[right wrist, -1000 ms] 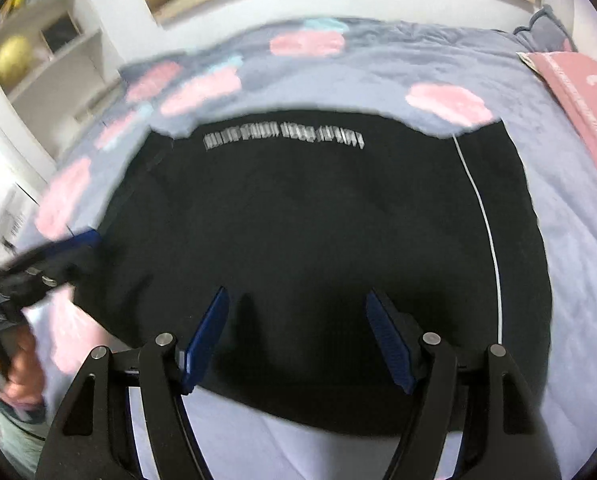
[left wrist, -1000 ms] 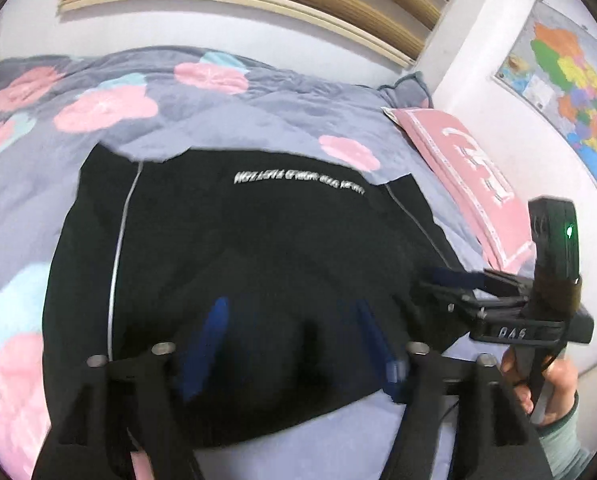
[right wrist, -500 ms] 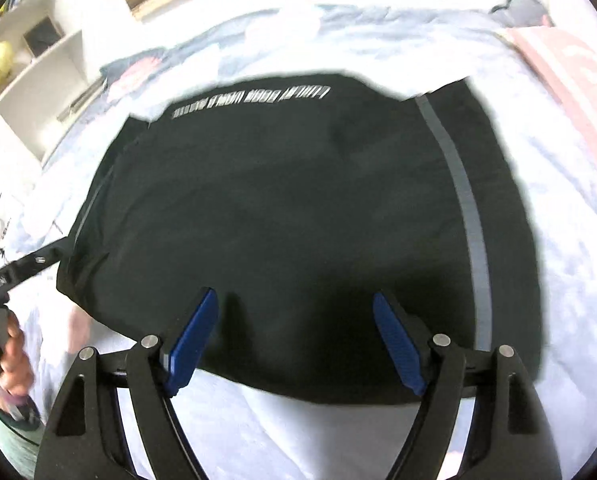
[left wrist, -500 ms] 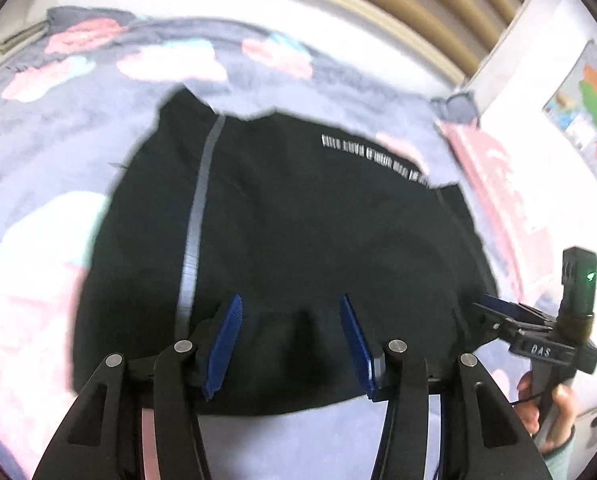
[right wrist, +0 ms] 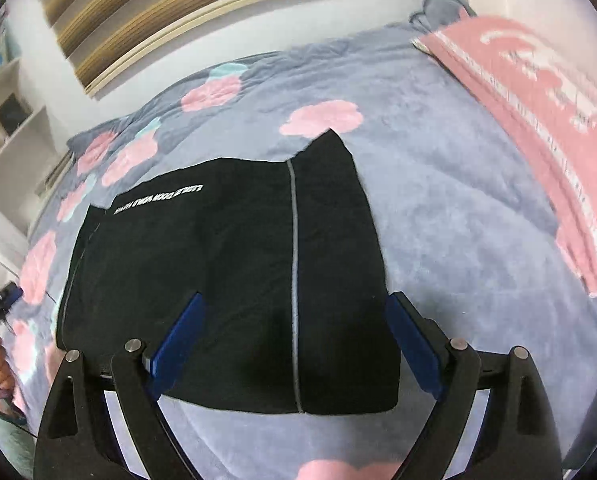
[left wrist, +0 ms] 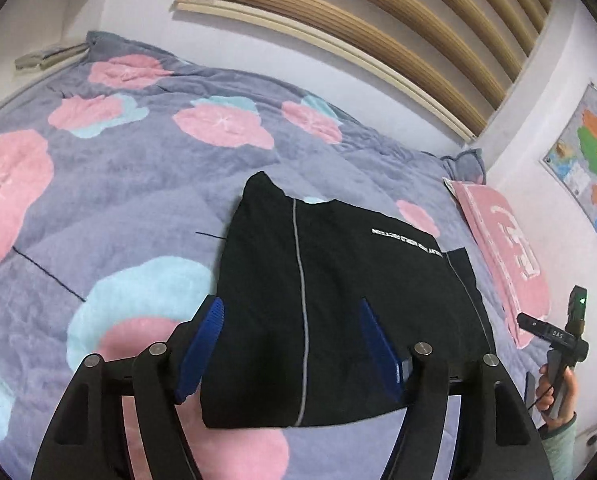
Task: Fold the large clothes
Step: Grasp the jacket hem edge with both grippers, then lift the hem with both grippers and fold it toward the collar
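Note:
A black garment [left wrist: 338, 304] with thin grey stripes and a line of white lettering lies folded into a flat rectangle on the bed; it also shows in the right wrist view [right wrist: 234, 272]. My left gripper [left wrist: 290, 344] is open and empty, held above the garment's near left part. My right gripper [right wrist: 294, 336] is open and empty, above the garment's near right part. The right gripper also shows at the far right of the left wrist view [left wrist: 554, 332], off the garment. The left gripper [right wrist: 2, 300] shows at the left edge of the right wrist view.
The bed has a grey-purple quilt [left wrist: 118, 200] with pink and blue flowers. A pink pillow [left wrist: 506, 264] lies at the right by the wall, also in the right wrist view [right wrist: 538, 120]. A slatted headboard [left wrist: 338, 32], a wall map [left wrist: 590, 184] and white shelves [right wrist: 10, 148] surround the bed.
Both grippers have pulled back and up from the garment, so it looks smaller. The left gripper has swung left, the right gripper right.

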